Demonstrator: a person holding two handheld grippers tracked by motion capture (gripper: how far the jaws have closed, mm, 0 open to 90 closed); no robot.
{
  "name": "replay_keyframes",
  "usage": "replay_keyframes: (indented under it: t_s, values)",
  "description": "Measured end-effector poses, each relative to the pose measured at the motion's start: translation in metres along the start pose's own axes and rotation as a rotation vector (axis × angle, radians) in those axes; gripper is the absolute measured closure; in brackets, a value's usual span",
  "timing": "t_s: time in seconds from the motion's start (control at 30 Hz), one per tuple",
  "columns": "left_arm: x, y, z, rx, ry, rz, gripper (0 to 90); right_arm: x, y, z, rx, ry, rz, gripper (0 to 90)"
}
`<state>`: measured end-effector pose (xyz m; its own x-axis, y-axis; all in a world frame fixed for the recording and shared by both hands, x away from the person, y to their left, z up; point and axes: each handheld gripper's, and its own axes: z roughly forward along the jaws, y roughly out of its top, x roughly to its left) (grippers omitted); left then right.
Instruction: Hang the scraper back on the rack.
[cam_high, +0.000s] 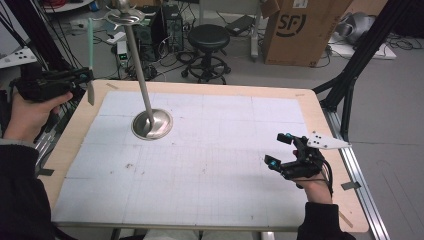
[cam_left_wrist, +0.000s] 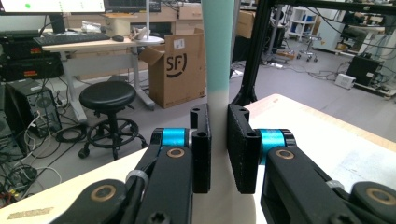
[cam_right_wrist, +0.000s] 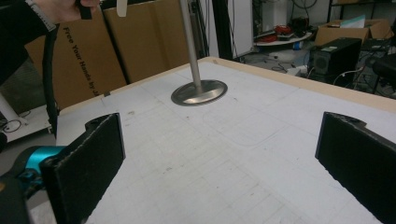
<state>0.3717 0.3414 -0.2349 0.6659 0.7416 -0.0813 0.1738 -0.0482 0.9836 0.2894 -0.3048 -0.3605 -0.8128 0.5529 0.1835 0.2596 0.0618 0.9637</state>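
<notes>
Pinching a slim mint-and-white stick (cam_high: 90, 60) upright, the left gripper (cam_high: 80, 77) holds it above the counter's (cam_high: 320, 107) left edge; it looks light and stiff, best held at its pale lower part. The left gripper view shows the fingers (cam_left_wrist: 201, 154) clamping it; the right gripper (cam_high: 280, 150), spread, rests empty near the metal stand (cam_high: 151, 124).

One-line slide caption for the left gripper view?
Left gripper clamps an upright mint-and-white stick at the table edge, facing a black stool and cardboard box.
</notes>
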Motion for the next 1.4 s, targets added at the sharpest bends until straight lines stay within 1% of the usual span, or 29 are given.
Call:
replay_keyframes:
  t_s: [0.13, 0.2, 0.33, 0.37, 0.43, 0.57, 0.7, 0.83, 0.93, 1.03, 1.1, 1.2, 1.27, 1.33, 1.4]
  values:
    - [0.001, -0.001, 0.002, -0.01, 0.007, -0.008, 80.3, 0.0, 0.0, -0.001, -0.003, -0.002, 0.001, 0.5]
    - [0.001, -0.001, 0.003, -0.014, 0.01, -0.005, 80.3, -0.001, 0.0, -0.001, -0.004, -0.002, 0.0, 0.5]
    - [0.001, -0.002, 0.006, -0.019, -0.009, -0.006, 80.2, -0.001, -0.001, -0.001, -0.002, -0.003, 0.006, 0.5]
    - [0.001, -0.002, 0.007, -0.018, 0.0, 0.004, 80.2, -0.001, -0.001, -0.001, -0.002, -0.003, 0.005, 0.6]
    - [0.001, -0.002, 0.009, -0.016, 0.0, -0.003, 80.2, -0.001, -0.001, -0.001, -0.004, -0.002, 0.004, 0.5]
    - [0.001, -0.003, 0.012, -0.014, 0.002, 0.0, 80.2, -0.001, -0.001, -0.002, -0.004, -0.003, 0.003, 0.5]
    - [0.002, -0.003, 0.012, -0.023, 0.016, 0.0, 80.2, -0.001, -0.001, -0.002, -0.005, -0.002, 0.003, 0.5]
    - [0.004, -0.003, 0.012, -0.026, 0.021, -0.011, 80.2, -0.002, -0.001, -0.002, -0.005, -0.005, 0.007, 0.5]
    - [0.005, -0.003, 0.012, -0.028, 0.017, -0.011, 80.2, -0.002, -0.001, -0.003, -0.005, -0.004, 0.008, 0.5]
    - [0.004, -0.003, 0.013, -0.035, -0.007, -0.02, 80.1, -0.002, -0.001, -0.003, -0.006, -0.005, 0.008, 0.5]
    - [0.003, -0.003, 0.015, -0.029, -0.004, -0.009, 80.1, -0.003, -0.002, -0.003, 0.002, -0.008, 0.009, 0.5]
    - [0.003, -0.003, 0.016, -0.026, -0.002, -0.011, 80.1, -0.003, -0.002, -0.003, 0.0, -0.008, 0.006, 0.5]
    - [0.003, -0.003, 0.016, -0.025, 0.008, -0.006, 80.2, -0.003, -0.002, -0.003, -0.003, -0.007, 0.003, 0.5]
    - [0.004, -0.003, 0.016, -0.027, 0.005, -0.013, 80.1, -0.003, -0.002, -0.003, -0.004, -0.008, 0.005, 0.5]
    - [0.005, -0.002, 0.016, -0.024, 0.017, -0.01, 80.1, -0.003, -0.002, -0.003, -0.002, -0.008, 0.005, 0.5]
